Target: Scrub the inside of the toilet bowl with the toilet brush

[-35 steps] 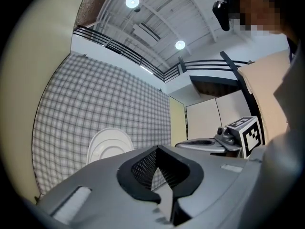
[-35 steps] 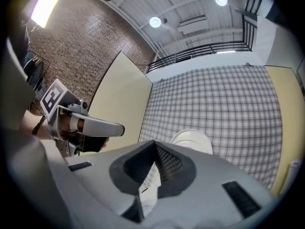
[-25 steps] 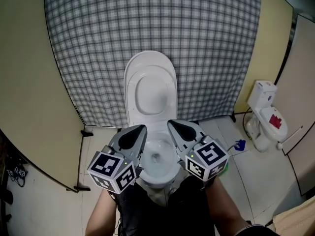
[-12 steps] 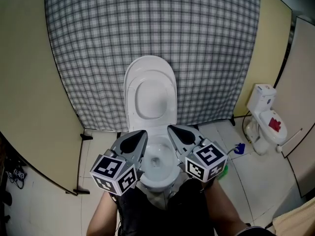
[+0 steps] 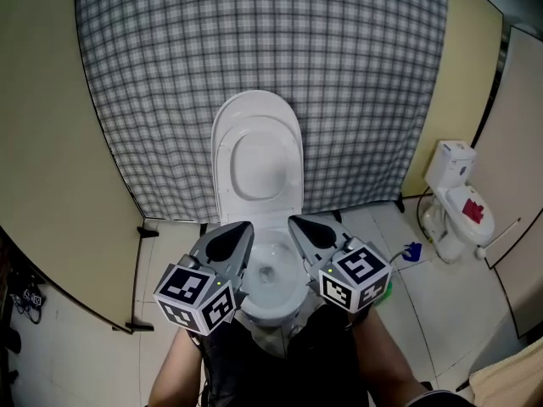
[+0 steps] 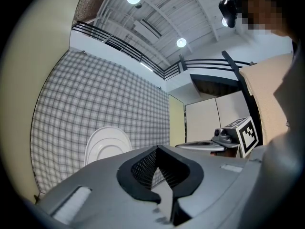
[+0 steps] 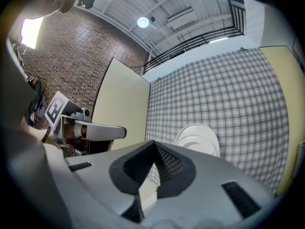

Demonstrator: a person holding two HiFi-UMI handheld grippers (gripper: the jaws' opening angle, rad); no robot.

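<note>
The left tongs point(image 5: 244, 226) and right tongs point(image 5: 294, 221) are both clenched on nothing, side by side just above the open toilet bowl point(image 5: 270, 276). Its lid point(image 5: 257, 155) stands raised against the checked curtain point(image 5: 254, 41).

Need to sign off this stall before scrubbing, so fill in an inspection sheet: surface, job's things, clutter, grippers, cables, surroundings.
Surface: pale tiled floor.
Job's things: toilet bowl open, lid raised against the curtain; no toilet brush that I can make out.
Clutter: small blue object on the floor right of the bowl, too small to identify.
Grippers: left gripper and right gripper both shut and empty, over the bowl.
Cables: dark line by the curtain's foot, maybe a cable or hose.
Surroundings: checked curtain, beige partition, second toilet with something red on it.
</note>
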